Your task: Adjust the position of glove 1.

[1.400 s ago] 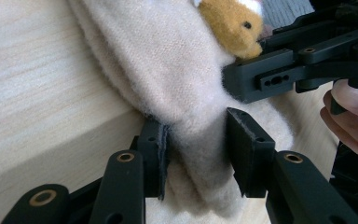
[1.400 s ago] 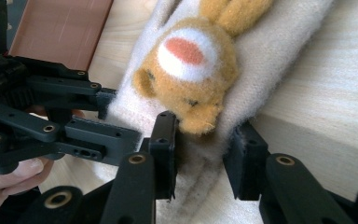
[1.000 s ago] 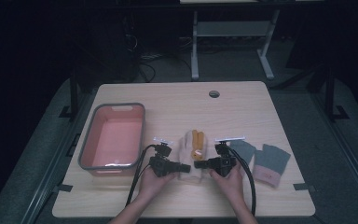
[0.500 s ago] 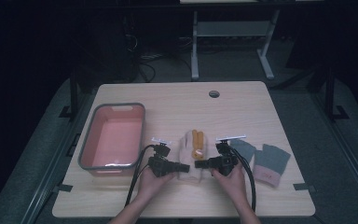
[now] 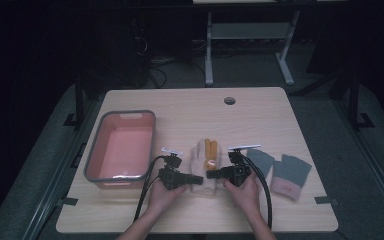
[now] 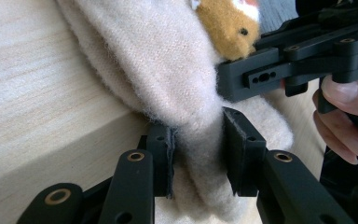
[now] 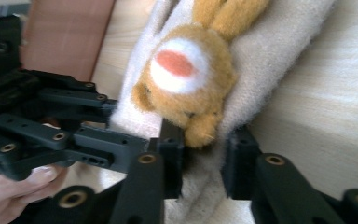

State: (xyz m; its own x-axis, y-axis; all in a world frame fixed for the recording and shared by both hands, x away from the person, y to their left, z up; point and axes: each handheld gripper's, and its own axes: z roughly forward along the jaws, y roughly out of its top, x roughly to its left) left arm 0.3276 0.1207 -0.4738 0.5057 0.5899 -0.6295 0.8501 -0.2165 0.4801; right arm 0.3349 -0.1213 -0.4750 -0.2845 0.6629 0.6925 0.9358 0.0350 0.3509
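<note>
Going L to R on the desk (image 5: pixel 260 115): we see a pink tub (image 5: pixel 122 147) w/ grey rim, then our left tool (image 5: pixel 196 178) pinching the cream mitten (image 5: pixel 203 167) at its cuff. The mitten lies mid-desk, orange plush face on top. Our right tool (image 5: pixel 214 175) has just been closing, jaws narrow on the cuff's other side. Grey gloves (image 5: pixel 280 167) lie far R.

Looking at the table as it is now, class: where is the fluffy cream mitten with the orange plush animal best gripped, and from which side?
Grip the fluffy cream mitten at its cuff end, coming in level from either side. It lies flat, cuff toward the person, and there the soft knit bunches into a fold. The left gripper and right gripper pinch such folds. The orange plush animal sits farther up, probably too bulky.
</note>
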